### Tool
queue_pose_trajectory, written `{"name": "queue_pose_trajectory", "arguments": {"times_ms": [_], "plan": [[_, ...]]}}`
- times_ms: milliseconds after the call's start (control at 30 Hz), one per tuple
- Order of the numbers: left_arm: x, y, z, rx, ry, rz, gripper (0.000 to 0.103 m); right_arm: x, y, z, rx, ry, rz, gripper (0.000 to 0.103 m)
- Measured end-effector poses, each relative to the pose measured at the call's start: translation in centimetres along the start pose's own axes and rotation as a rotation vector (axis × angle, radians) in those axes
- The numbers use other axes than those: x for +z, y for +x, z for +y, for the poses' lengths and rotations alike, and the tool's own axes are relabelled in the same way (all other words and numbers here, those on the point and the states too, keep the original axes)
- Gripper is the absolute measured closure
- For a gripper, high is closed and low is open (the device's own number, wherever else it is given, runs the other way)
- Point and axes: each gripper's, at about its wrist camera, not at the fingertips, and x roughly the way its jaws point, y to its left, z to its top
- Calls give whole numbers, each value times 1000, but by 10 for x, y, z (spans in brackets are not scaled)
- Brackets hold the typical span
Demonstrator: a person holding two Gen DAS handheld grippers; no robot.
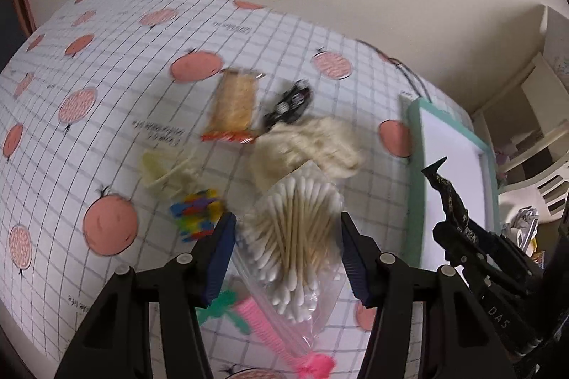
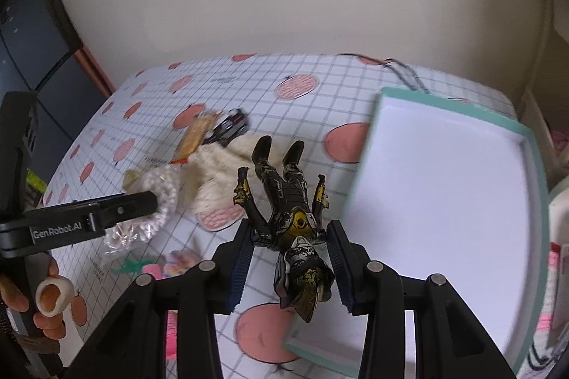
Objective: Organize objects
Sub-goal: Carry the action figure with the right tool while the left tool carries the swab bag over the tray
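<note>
The right tongs (image 2: 290, 263) grip a black and gold toy figure (image 2: 290, 211) at its chest, the blue pads pressed on both sides, its head toward the camera and its legs pointing away. The figure hangs above the bench (image 2: 355, 83), just beside the near left edge of a white tray with a teal rim (image 2: 533, 144); the tray's floor is bare.

The left tongs (image 1: 288, 251) are spread wide, 1 finger on each side of a clear bag of cotton swabs (image 1: 295, 236) without touching it. Beyond the bag lie a cream cloth (image 1: 313, 144), a cream hair clip (image 1: 167, 170), a heap of small coloured clips (image 1: 197, 213), a cracker packet (image 1: 233, 105) and a small black toy car (image 1: 290, 103). A pink comb (image 1: 270, 332) lies under the bag's near end, beside a green piece whose kind I cannot tell. The bench wears a checked cover with pink fruit prints.
</note>
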Motion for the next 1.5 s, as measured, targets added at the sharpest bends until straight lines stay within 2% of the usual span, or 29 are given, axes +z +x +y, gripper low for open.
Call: {"name": "queue_pose_trajectory", "arguments": {"times_ms": [467,633,867,1167,1500], "plan": [[16,1,-112,-66,144,-98,45,-3,-41,-84,-117,164,-120,59],[17,16,-150,-94,184,-101,45,-13,-46,-116,-155,232,-140,59],[14,45,-177,-97,211,-104,45,-21,-38,-138,-221,258,-124,59],[13,87,-199,-65,248,-101,44,-29,-22,-153,-255,288,-91,59],[18,106,-210,-34,285,-142,44,-27,-10,-158,-268,302,-69,59]]}}
